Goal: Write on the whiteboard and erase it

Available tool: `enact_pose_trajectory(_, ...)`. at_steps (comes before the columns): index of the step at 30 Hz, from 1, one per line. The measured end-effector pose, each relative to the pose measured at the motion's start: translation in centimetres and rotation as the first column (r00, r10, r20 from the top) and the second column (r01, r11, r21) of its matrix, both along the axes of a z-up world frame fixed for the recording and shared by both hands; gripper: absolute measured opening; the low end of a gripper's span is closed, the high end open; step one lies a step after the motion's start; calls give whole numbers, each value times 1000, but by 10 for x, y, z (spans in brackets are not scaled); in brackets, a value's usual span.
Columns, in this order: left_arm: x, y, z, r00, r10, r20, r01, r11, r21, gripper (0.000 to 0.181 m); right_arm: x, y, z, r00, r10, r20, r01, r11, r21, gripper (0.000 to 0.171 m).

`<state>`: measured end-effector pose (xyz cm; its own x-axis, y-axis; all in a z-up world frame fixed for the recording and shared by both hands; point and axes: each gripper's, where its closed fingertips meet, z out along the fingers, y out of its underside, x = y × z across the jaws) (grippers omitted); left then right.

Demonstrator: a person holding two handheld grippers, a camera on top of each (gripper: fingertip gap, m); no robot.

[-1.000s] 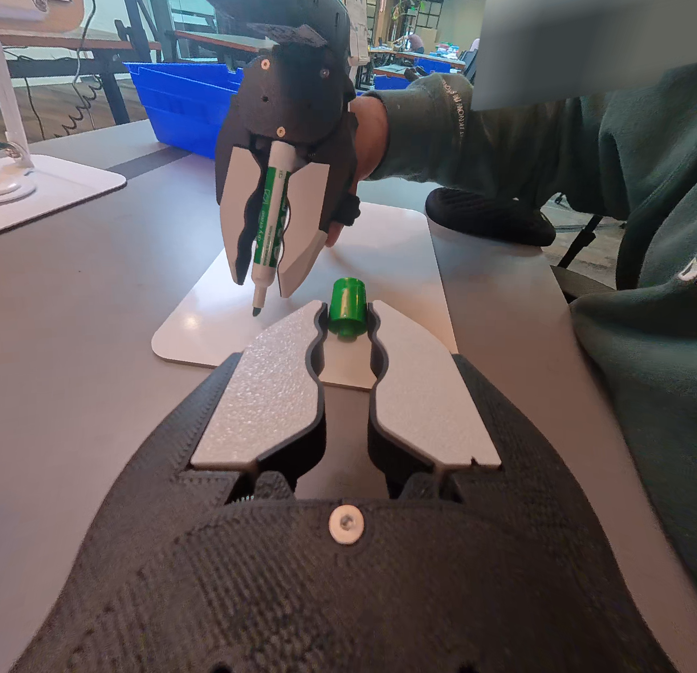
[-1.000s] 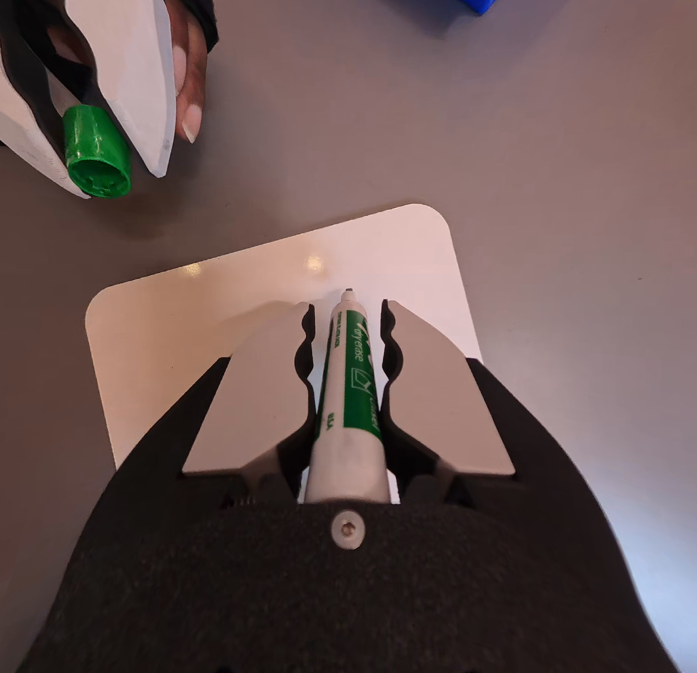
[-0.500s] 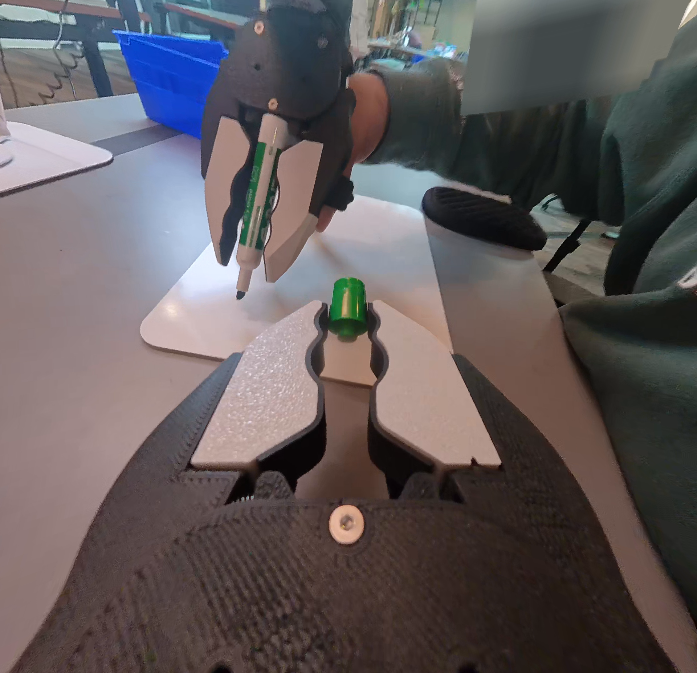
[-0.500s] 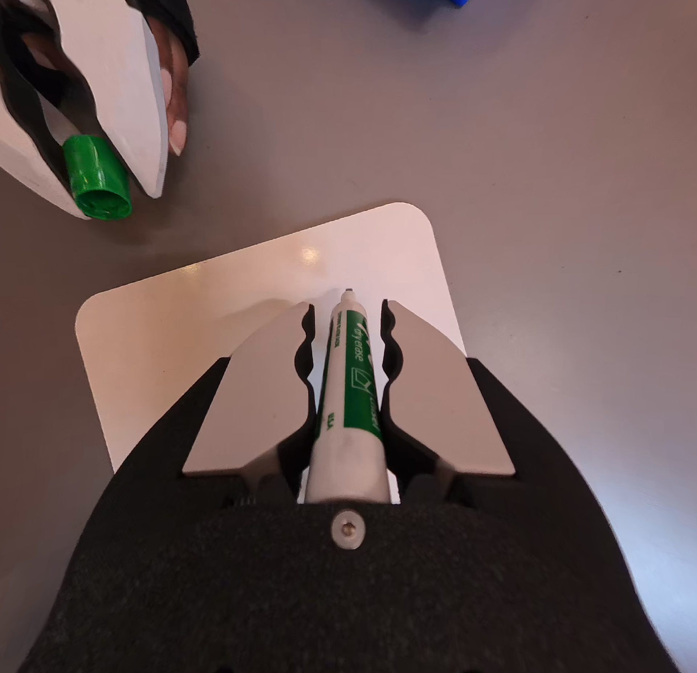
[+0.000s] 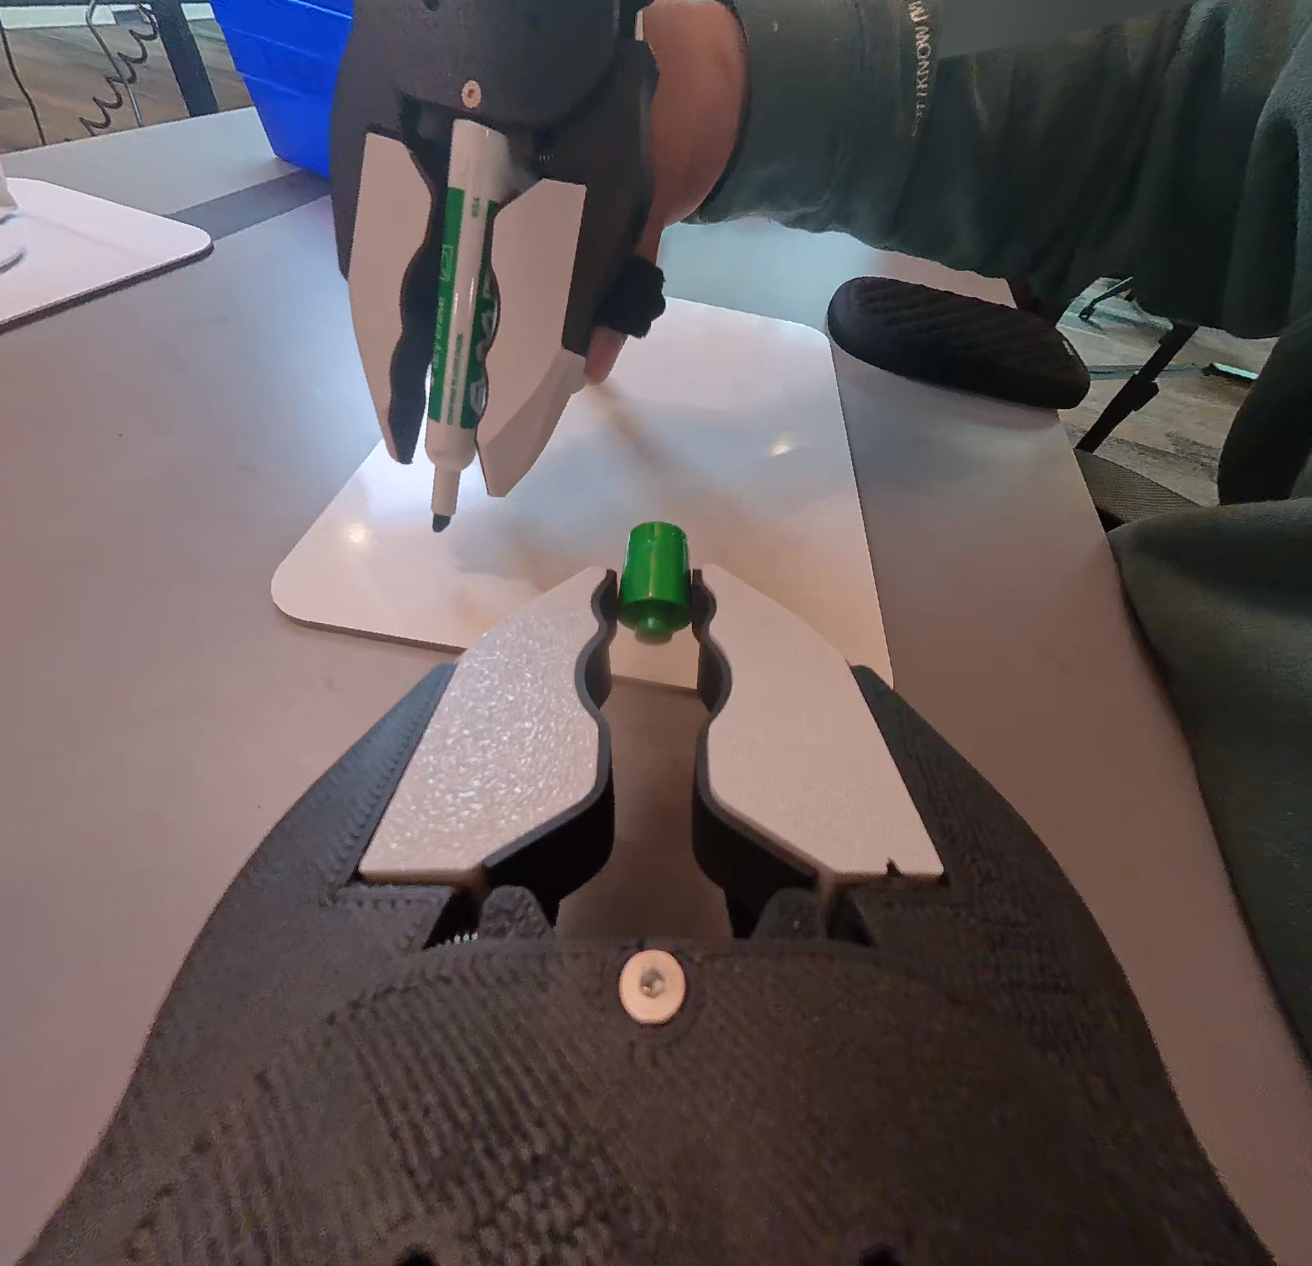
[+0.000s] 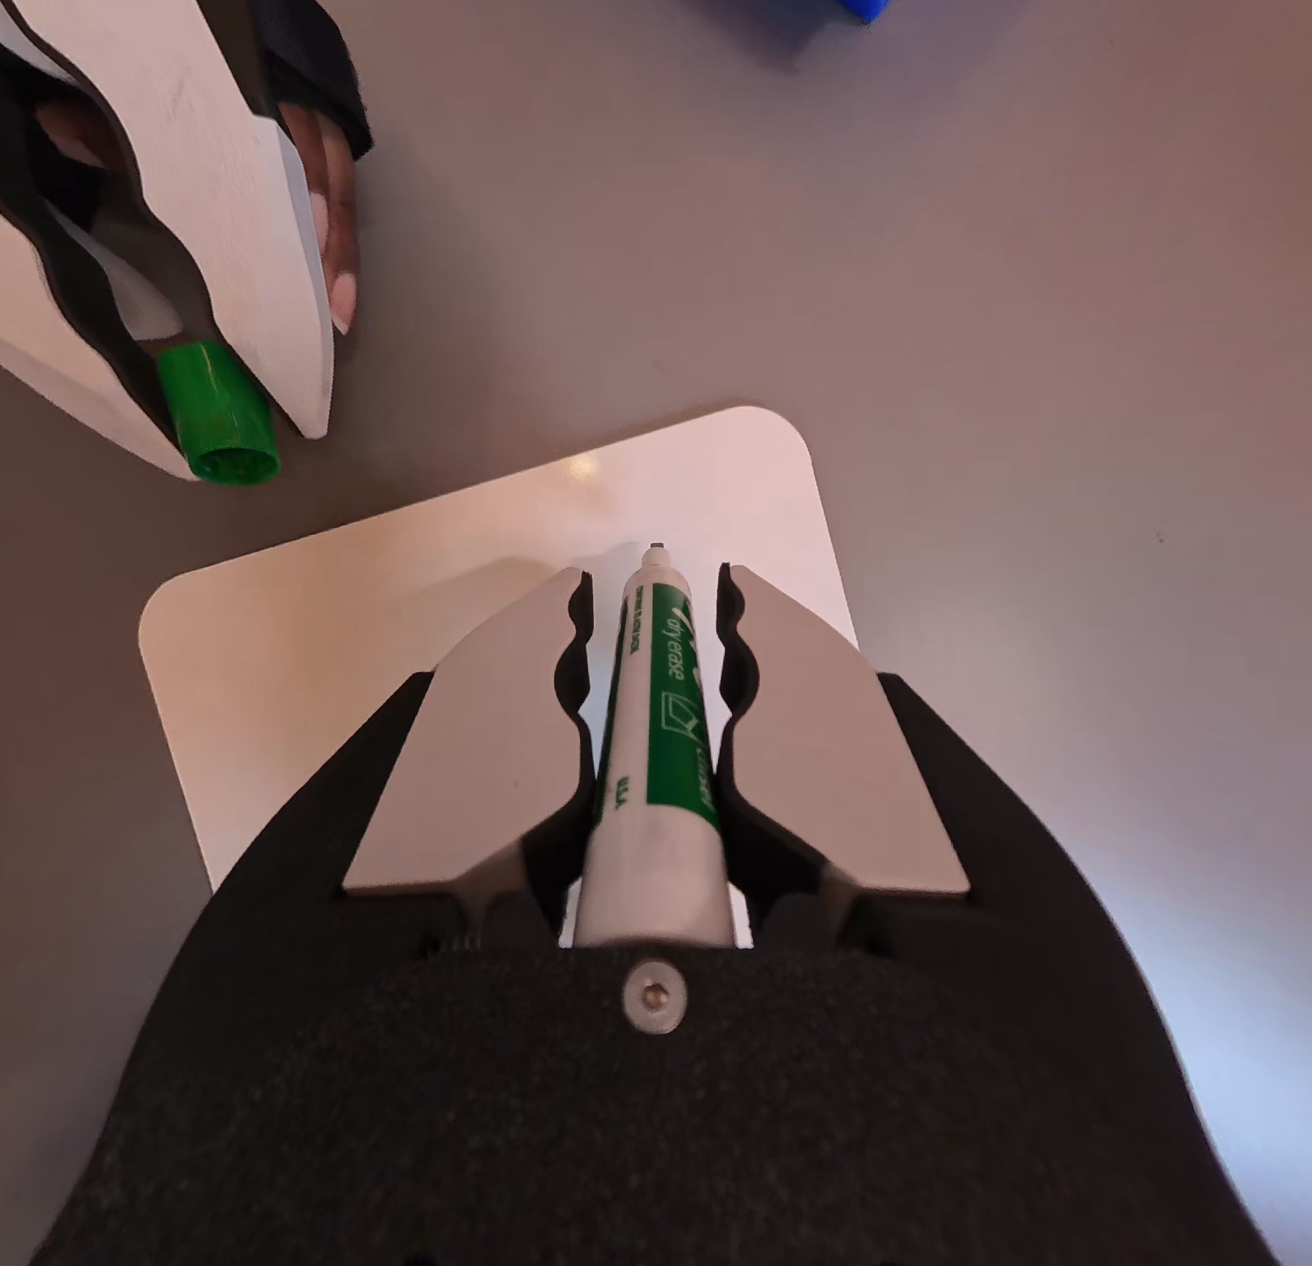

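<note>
Since the earlier frames you had brought the right gripper [image 5: 454, 451] nearer the left camera and lower over the whiteboard [image 5: 710, 408]; the marker [image 5: 458, 295] filled more of that view than it did a second before.

Left wrist view: your right gripper's fingers were closed around the marker's barrel, nib pointing down and hanging just above the board's near-left corner, not yet touching as far as I could judge; your left gripper [image 5: 653, 593] pinched the green cap [image 5: 654, 579] at its fingertips, held over the board's near edge; the grey table [image 5: 142, 593] carried the board, with a blue bin [image 5: 291, 61] far to the left and a black armrest [image 5: 951, 344] off to the right; the board's face showed only reflections and shadow, no ink.

Right wrist view: the marker [image 6: 660, 735] lay clamped between the right gripper's [image 6: 653, 579] fingers, its tip over the far-right part of the whiteboard [image 6: 319, 650]; the left gripper [image 6: 234, 423] sat at far left, off the board, gripping the cap [image 6: 220, 423]; the board was still clean.

So, uncapping was done; I judge writing had not begun, and erasing lay wholly ahead; no eraser was visible.
</note>
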<state>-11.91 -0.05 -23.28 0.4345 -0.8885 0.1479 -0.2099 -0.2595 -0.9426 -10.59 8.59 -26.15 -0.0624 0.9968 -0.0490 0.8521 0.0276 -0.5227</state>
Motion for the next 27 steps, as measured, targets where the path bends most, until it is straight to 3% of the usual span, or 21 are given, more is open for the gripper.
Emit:
enact_pose_trajectory(12, 3, -4, -6, 996, -3, -94, 10, 997, 76, 20, -22, -3, -9, 998, -32, 45, 34, 999, -30, 34)
enact_pose_trajectory(27, 4, -6, -7, 995, -18, -95, 24, 998, 66, 20, -27, 2, -13, 997, -22, 73, 25, 999, -39, 34)
